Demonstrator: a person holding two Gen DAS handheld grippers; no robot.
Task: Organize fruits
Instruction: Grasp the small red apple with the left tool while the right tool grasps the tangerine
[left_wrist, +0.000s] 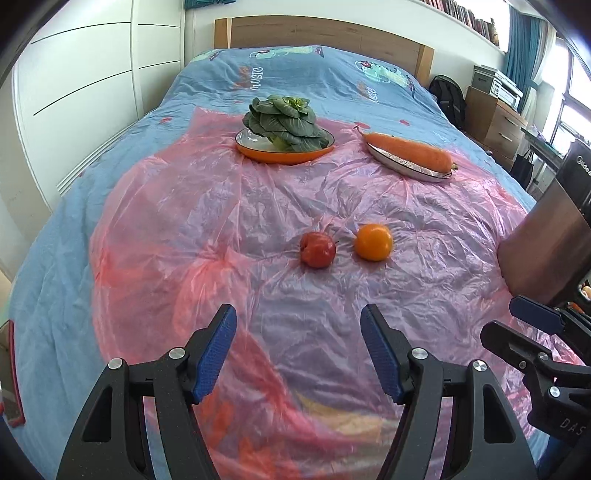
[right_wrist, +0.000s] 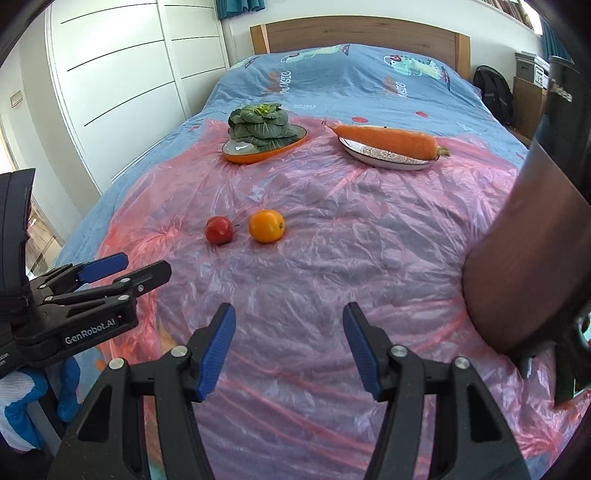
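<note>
**Two loose fruits on a pink plastic sheet**

Two fruits lie near mid-sheet (left_wrist: 221, 206) on the bed: a red apple (left_wrist: 317, 249), glossy, and at its 3 o'clock a round orange (left_wrist: 373, 242), close but apart. Toward 12 o'clock, bok choy (left_wrist: 286, 123) fills an orange plate (left_wrist: 280, 155); a carrot (left_wrist: 410, 149) overhangs a white plate (left_wrist: 413, 168). Left gripper (left_wrist: 299, 350) and right gripper (right_wrist: 290, 347) are both released, empty. A forearm (right_wrist: 524, 266) is cut off at the right edge.

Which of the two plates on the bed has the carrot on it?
The white patterned plate, on the right, carries the carrot. The other, an orange-rimmed plate to its left, holds the leafy green vegetable.
</note>
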